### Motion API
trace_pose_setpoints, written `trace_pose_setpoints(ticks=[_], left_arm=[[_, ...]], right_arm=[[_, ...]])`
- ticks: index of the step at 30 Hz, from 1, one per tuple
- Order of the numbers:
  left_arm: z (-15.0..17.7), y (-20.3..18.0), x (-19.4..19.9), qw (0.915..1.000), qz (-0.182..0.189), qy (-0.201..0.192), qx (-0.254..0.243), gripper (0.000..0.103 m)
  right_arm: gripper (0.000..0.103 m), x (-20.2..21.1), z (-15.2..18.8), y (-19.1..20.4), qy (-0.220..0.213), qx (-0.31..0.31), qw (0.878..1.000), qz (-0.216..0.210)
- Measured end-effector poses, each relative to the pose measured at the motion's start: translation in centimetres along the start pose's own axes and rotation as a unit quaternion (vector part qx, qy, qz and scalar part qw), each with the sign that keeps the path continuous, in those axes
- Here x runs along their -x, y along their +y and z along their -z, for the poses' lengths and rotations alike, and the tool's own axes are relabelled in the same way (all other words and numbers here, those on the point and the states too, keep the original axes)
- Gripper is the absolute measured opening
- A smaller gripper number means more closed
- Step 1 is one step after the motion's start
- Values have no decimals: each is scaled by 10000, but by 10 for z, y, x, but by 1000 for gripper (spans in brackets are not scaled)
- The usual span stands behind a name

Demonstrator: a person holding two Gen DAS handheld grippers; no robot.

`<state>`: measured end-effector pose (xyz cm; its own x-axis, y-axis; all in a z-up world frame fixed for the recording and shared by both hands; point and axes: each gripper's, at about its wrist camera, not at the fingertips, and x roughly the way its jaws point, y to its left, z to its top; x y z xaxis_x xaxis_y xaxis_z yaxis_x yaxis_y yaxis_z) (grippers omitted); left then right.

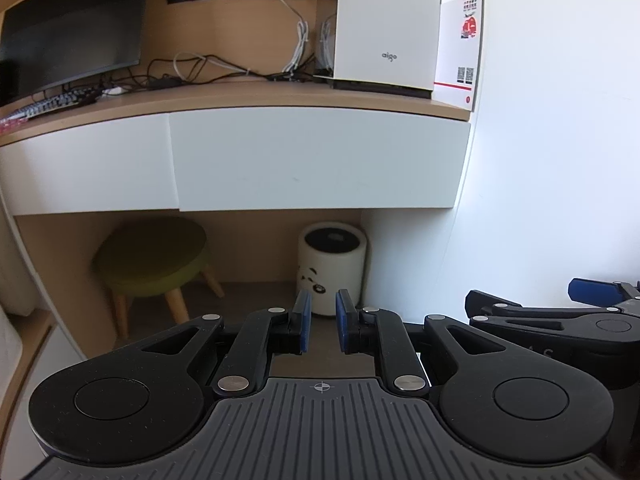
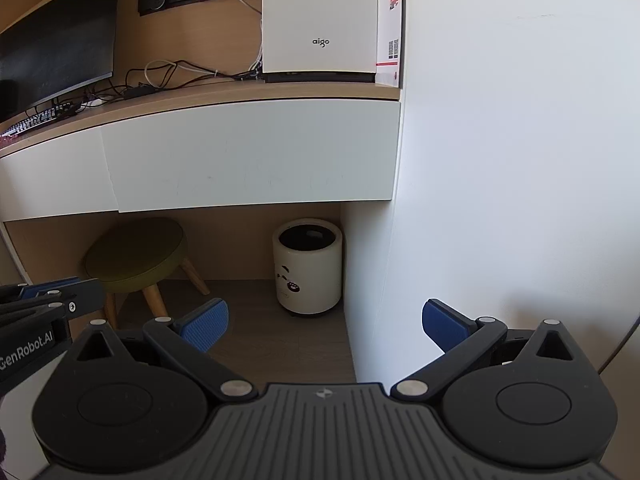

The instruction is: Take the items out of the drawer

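Two white handle-less drawer fronts sit closed under the wooden desk top: the wide right drawer (image 1: 320, 160) (image 2: 252, 156) and the left drawer (image 1: 88, 168) (image 2: 52, 176). No drawer contents are visible. My left gripper (image 1: 323, 322) hangs in front of and below the right drawer, shut, its blue pads nearly together with nothing between them. My right gripper (image 2: 326, 330) is beside it to the right, open wide and empty, near the white side panel (image 2: 368, 280). Each gripper shows at the edge of the other's view: the right gripper (image 1: 528, 296), the left gripper (image 2: 80, 292).
Under the desk stand a green stool (image 1: 152, 256) and a white panda bin (image 1: 332, 268). On the desk are a dark monitor (image 1: 72, 32), a keyboard (image 1: 52, 106), tangled cables (image 1: 208, 68), a white computer case (image 1: 388, 24) and a card box (image 1: 460, 48). A white wall (image 2: 520, 160) closes the right.
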<state>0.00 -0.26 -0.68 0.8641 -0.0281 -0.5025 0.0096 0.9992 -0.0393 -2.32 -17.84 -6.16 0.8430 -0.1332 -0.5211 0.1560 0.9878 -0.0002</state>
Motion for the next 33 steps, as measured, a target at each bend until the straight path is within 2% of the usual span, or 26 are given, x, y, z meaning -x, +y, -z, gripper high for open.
trace_pose_setpoints(ticks=[4, 8, 12, 16, 18, 21, 25, 33], left_arm=[[1, 4, -4, 10000, 52, 64, 27, 16], [-4, 14, -11, 9998, 78, 144, 112, 16], [-16, 30, -22, 9996, 94, 207, 141, 16], [-33, 52, -34, 9996, 70, 243, 160, 16], [-43, 64, -39, 9996, 46, 224, 170, 16], [-56, 84, -52, 9995, 29, 230, 234, 16], [-70, 116, -77, 9977, 116, 411, 524, 17], [-95, 166, -123, 9949, -82, 628, 783, 17]], right_arm=[[103, -3, -2, -3, 126, -177, 9998, -1], [103, -8, -8, -1, 291, -203, 9992, -186], [103, -18, -19, 8, 259, -125, 9995, -143], [103, -34, -34, 19, 359, -413, 9984, -145], [103, -45, -43, 28, 451, -557, 9972, -215], [103, -59, -56, 47, 360, -616, 9972, -242], [103, -82, -69, 79, 414, -361, 9981, -276], [103, -119, -94, 117, 500, -158, 9986, -94]])
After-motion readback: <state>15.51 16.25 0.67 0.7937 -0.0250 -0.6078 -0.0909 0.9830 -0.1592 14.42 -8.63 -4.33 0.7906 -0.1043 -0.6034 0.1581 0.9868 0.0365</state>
